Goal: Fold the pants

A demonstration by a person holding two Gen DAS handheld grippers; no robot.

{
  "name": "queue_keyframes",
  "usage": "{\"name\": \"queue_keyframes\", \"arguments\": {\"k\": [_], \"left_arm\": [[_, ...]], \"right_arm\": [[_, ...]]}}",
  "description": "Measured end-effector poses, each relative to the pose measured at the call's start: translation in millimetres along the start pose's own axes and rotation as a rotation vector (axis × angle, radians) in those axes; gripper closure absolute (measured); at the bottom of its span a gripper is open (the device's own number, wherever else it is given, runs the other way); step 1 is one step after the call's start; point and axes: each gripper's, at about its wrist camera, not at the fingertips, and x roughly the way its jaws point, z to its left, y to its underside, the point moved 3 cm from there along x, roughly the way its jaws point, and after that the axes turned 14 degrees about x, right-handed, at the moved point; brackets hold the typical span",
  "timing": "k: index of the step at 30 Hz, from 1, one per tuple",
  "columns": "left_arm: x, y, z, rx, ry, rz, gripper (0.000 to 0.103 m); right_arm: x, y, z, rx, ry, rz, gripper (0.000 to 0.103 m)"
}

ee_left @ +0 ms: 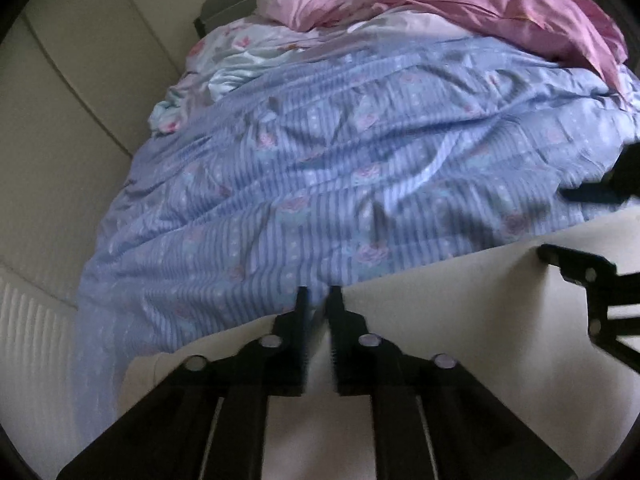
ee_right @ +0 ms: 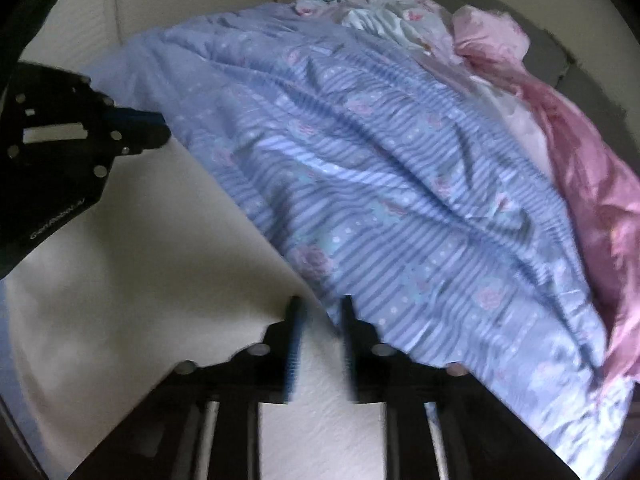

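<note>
Both claws, left (ee_left: 318, 300) and right (ee_right: 320, 310), stand slightly parted, gripping nothing, with the pants' (ee_left: 340, 184) hem just at their tips, so closing shallow could pinch only one layer.

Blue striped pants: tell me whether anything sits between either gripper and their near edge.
Nothing visible does. The left gripper and right gripper both sit right at the near edge of the blue striped pants, on the cream surface. The pink garments lie beyond.
</note>
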Motion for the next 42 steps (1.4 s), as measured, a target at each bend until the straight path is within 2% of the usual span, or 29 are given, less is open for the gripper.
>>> {"name": "queue_keyframes", "arguments": {"k": [1,2,3,4,6,8,12,17,21,26,28,31,34,35,36,37,39,42], "left_arm": [[-3.4,0.5,2.7,-0.007,-0.034,0.0,0.063],[-7.0,0.9,6.6,-0.015,-0.065,-0.004,0.053],[-14.7,1.3,14.7,-0.036,-0.107,-0.019,0.041],[-21.6,2.1,21.1,-0.059,-0.124,-0.038,0.037],[-40.1,5.3,39.3,-0.126,-0.135,-0.071,0.035],[-62.4,13.2,53.6,-0.182,-0.124,-0.093,0.034],[-105.0,39.0,49.6,-0.182,-0.125,-0.131,0.033],[-153.6,87.3,11.2,-0.125,-0.098,-0.158,0.032],[-182.0,118.6,-24.9,-0.1,-0.049,-0.164,0.032],[-218.5,139.0,-74.9,-0.077,-0.005,-0.18,0.032],[-230.6,142.3,-91.6,-0.079,0.014,-0.181,0.026],[-256.4,141.8,-122.8,-0.069,0.056,-0.226,0.023],[-278.1,132.0,-151.1,-0.025,0.063,-0.258,0.023],[-286.1,127.0,-160.4,-0.01,0.068,-0.275,0.023],[-295.5,120.8,-170.0,0.003,0.069,-0.296,0.02],[-306.4,113.7,-181.4,0.013,0.072,-0.321,0.016],[-320.3,100.0,-199.3,0.025,0.078,-0.355,0.014],[-334.2,74.7,-228.5,0.046,0.131,-0.383,0.014]], "right_arm": [[-2.4,-0.8,0.4,-0.008,0.042,-0.024,0.059],[-5.9,-1.1,-1.2,-0.01,0.061,-0.042,0.05],[-14.5,-3.6,-2.6,-0.005,0.069,-0.081,0.048],[-20.7,-6.1,-4.2,0.003,0.065,-0.1,0.047],[-37.7,-12.2,-8.9,0.042,0.045,-0.13,0.043],[-51.8,-17.2,-10.8,0.065,0.031,-0.156,0.042],[-89.9,-11.3,-6.5,0.098,-0.022,-0.199,0.042],[-131.8,19.0,6.5,0.069,-0.06,-0.242,0.042],[-166.1,60.9,20.9,0.042,-0.106,-0.27,0.042],[-200.7,113.4,32.9,0.02,-0.15,-0.292,0.042],[-214.9,134.0,32.0,0.023,-0.165,-0.294,0.042],[-235.1,161.8,22.6,0.039,-0.148,-0.293,0.042],[-257.4,191.5,3.3,0.049,-0.121,-0.288,0.042],[-264.9,201.1,-5.3,0.059,-0.111,-0.286,0.038],[-272.8,211.0,-15.0,0.073,-0.101,-0.287,0.027],[-280.2,220.6,-25.9,0.091,-0.086,-0.291,0.025],[-294.2,238.9,-50.8,0.13,-0.044,-0.305,0.024],[-312.7,264.6,-92.6,0.218,0.027,-0.327,0.024]]}}
